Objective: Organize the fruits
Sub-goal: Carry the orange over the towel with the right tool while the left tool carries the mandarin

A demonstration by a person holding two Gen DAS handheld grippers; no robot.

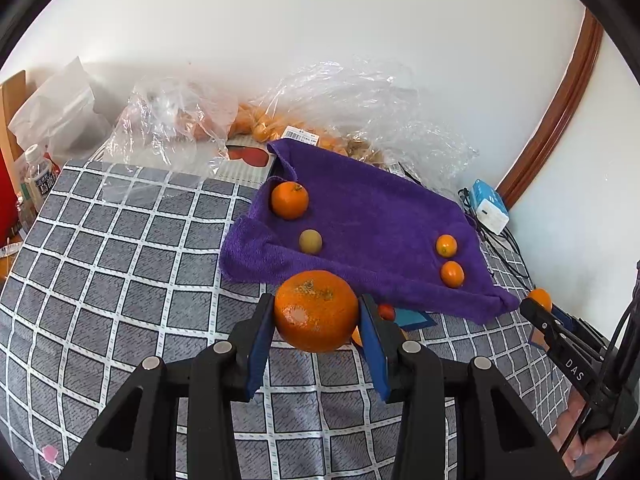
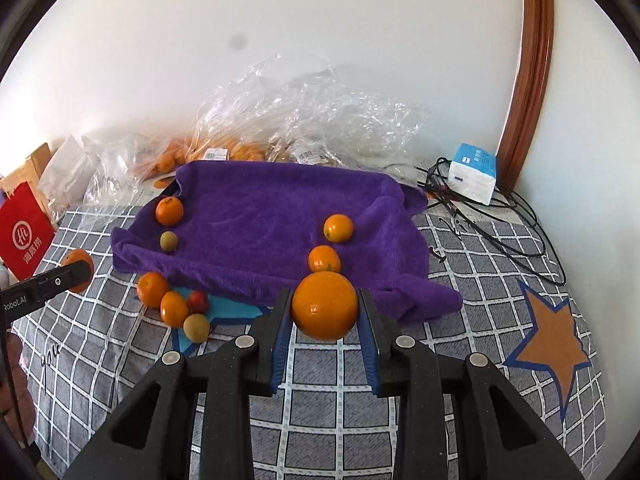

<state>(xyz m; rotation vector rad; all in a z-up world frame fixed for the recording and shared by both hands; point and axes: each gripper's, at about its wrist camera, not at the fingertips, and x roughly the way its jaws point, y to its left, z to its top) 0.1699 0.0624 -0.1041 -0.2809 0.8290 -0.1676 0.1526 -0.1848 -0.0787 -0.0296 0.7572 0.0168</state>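
My left gripper (image 1: 316,312) is shut on a large mandarin (image 1: 316,310), held above the checked cloth just before the purple towel (image 1: 368,216). My right gripper (image 2: 325,306) is shut on a smooth orange (image 2: 325,305) at the towel's (image 2: 272,216) near edge. On the towel lie a mandarin (image 2: 169,211), a small greenish-brown fruit (image 2: 169,241) and two small oranges (image 2: 338,228) (image 2: 324,259). Several loose fruits (image 2: 174,306) sit on the cloth to the left of my right gripper.
Clear plastic bags with more fruit (image 2: 224,148) lie behind the towel by the wall. A blue-white box (image 2: 472,174) and black cables (image 2: 516,220) are at the right. A red bag (image 2: 24,236) and a water bottle (image 1: 38,176) stand at the left.
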